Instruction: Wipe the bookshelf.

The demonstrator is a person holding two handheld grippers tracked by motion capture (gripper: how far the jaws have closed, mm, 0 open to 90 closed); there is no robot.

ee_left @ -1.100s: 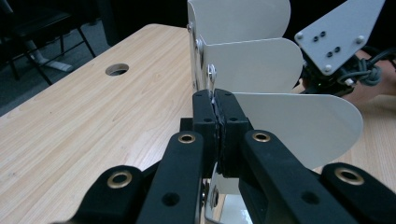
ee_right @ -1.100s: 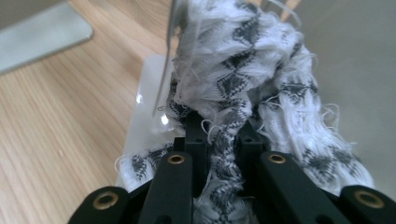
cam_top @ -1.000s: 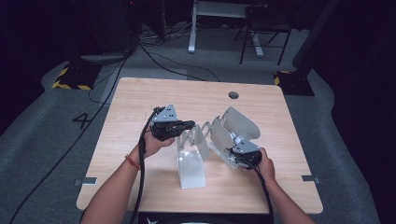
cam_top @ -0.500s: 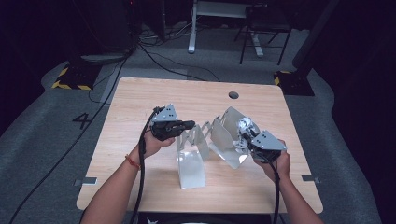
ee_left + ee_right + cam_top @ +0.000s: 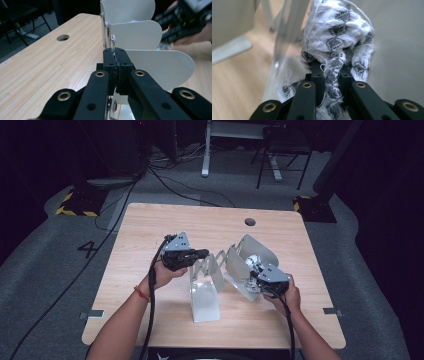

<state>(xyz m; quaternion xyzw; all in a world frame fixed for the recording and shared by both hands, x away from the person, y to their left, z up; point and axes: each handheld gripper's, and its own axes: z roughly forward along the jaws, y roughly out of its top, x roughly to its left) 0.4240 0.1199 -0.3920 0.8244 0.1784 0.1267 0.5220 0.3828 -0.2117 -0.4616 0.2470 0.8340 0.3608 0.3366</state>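
We find the black-and-white woven cloth (image 5: 337, 37) bunched between two metal plates of the folding rack (image 5: 222, 270), at the rack's right end, in the right half of the tabletop (image 5: 150, 225) nearer the person's edge than the far edge. The right gripper (image 5: 331, 75) has its jaws clenched on a fold of this cloth, with frayed white threads showing around the pads; in the high view the same gripper (image 5: 260, 272) sits tilted against the outermost plates, with the cloth (image 5: 254, 261) showing just above it.

The rack stands on the tabletop as a row of rounded white plates joined by a zigzag linkage, fanned apart, with one plate lying flat toward the near edge. The left gripper (image 5: 115, 63) is clamped on the thin edge of one plate by its rivet; in the high view it (image 5: 197, 254) holds the rack's left end near the tabletop's middle. A round hole (image 5: 250, 222) lies near the far right corner.
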